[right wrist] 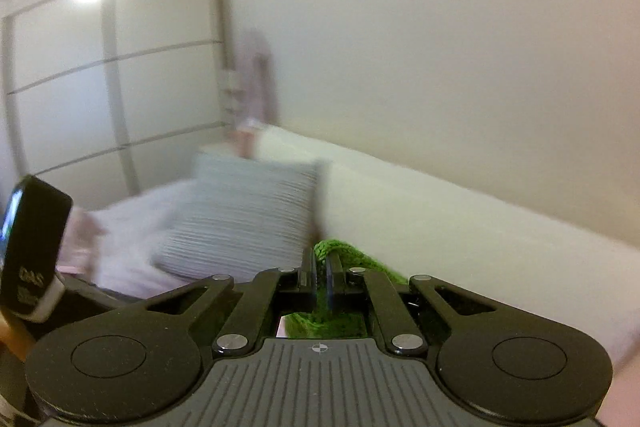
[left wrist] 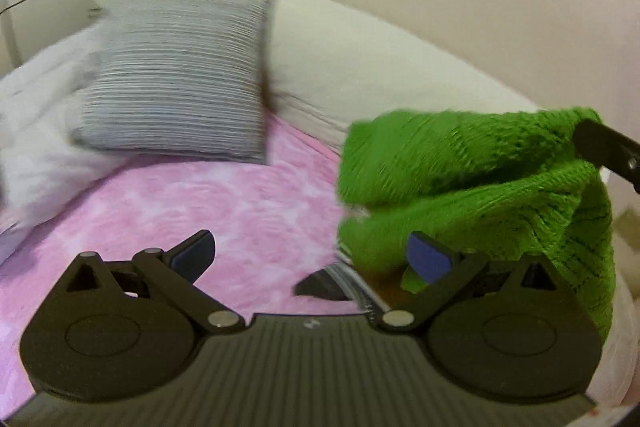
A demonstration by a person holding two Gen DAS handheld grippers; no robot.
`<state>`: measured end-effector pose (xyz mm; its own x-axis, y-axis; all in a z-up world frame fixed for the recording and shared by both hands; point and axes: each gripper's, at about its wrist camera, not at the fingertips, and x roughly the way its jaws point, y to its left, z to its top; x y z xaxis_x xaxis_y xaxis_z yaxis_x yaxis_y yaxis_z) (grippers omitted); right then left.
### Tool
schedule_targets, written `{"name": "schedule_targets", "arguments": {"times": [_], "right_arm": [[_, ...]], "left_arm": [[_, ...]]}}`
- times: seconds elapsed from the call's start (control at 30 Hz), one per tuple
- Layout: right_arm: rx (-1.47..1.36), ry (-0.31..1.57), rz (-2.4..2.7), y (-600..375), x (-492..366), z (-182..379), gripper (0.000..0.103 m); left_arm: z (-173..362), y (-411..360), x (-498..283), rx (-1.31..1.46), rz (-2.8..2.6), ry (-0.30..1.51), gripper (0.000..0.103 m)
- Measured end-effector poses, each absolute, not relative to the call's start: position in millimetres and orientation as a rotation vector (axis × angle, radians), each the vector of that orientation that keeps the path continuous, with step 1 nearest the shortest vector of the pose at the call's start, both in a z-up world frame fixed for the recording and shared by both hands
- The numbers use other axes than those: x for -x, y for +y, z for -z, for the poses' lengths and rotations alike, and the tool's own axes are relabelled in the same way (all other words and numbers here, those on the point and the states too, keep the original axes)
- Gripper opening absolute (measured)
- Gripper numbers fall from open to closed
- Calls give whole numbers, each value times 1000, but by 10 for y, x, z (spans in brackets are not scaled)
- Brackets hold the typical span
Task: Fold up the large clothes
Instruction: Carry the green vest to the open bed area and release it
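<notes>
Right gripper (right wrist: 320,279) pinches green knit (left wrist: 460,179); left gripper (left wrist: 312,255) wide, empty. Grab opposite edge, lift evenly.

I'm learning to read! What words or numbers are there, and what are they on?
Pale print on the black device at the left edge of the right wrist view: too blurred to read.
Crosshair marks on both gripper bodies: symbols, no words.
Green knitted garment, striped pillow: no text.
</notes>
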<state>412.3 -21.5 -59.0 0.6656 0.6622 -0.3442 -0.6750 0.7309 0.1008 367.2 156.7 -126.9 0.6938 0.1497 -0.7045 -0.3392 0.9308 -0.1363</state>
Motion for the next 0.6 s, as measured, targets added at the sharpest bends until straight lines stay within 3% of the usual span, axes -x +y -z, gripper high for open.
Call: {"name": "schedule_targets", "arguments": {"times": [0.47,0.57,0.6], "right_arm": [[-231,394,-1408,1021,-1940,-410,0],[-153,447,-1544,1275,-1404,-475,2],[-103,470,-1562,1365,-1259,-453,7]], "left_arm": [[241,2364,337,377,-878,553,101],[160,2391,1156,406,-1017,548,101],[171,2371,1401,420,-1068,561,101]]}}
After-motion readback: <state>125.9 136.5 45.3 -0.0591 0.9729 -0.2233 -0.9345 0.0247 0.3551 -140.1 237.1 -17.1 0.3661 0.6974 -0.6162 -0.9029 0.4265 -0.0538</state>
